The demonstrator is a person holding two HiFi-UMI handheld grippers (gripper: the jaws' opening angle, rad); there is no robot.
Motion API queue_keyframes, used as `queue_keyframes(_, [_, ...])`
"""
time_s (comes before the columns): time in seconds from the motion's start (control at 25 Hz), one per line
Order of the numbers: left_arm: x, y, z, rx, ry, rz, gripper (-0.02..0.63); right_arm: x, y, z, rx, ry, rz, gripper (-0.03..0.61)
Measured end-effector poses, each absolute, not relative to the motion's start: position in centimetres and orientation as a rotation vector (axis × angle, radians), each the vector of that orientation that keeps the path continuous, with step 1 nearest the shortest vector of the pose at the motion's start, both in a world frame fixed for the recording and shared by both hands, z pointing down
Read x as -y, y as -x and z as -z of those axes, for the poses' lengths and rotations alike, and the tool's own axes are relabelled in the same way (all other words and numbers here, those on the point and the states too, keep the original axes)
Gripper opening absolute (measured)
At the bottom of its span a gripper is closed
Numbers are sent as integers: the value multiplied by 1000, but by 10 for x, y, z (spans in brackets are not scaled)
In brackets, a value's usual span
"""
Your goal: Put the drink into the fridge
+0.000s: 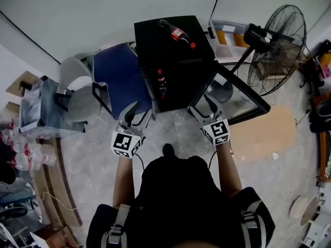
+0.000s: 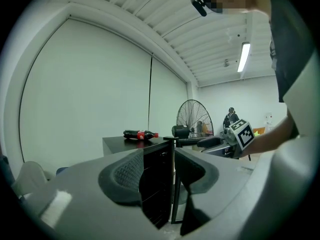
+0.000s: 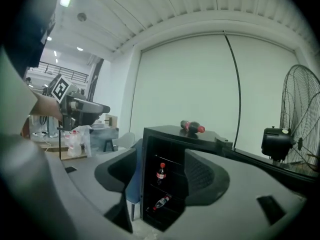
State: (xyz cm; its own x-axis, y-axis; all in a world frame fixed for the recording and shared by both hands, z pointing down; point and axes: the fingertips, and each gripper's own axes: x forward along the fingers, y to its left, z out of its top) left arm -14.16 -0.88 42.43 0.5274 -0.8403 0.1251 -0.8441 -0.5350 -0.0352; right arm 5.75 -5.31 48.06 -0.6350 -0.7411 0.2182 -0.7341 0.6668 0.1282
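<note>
**A:** What stands around the fridge, going from the left?

**B:** At the far left is a cluttered table (image 1: 39, 110) with plastic bags beside it. Next comes a grey chair (image 1: 77, 87). After that a blue chair (image 1: 121, 79) stands right against the fridge's left side, just ahead of the left gripper (image 1: 137, 113). The black fridge (image 1: 173, 40) is in the middle, with its open front facing the person. Its door (image 1: 235, 94) stands swung out to the right, just beside the right gripper (image 1: 204, 107). A large fan (image 1: 276, 48) stands behind the door.

**A:** Where is the drink?

**B:** The top bottle (image 1: 177, 33), a cola with a red cap, lies on its side on the fridge's roof. It is well apart from both grippers.

**A:** How many are there of each thing?

**B:** There are three cola bottles. One is on the roof, an upright bottle (image 3: 161, 173) stands on a shelf inside, and a lying bottle (image 3: 161, 202) rests on the shelf below. There are also two chairs, one fan, one fridge and two grippers.

**A:** What are the grippers doing?

**B:** Both are held low in front of the fridge, with their jaws spread wide and nothing in them. The blue chair crowds the left gripper's side, and the door edges the right one's.
</note>
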Motion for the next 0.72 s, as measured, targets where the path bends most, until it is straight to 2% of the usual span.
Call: queue_keyframes(0.72, [26,165,-429,1524,-2700,-243,192,86,-41,-481,2599,-1172,95,298])
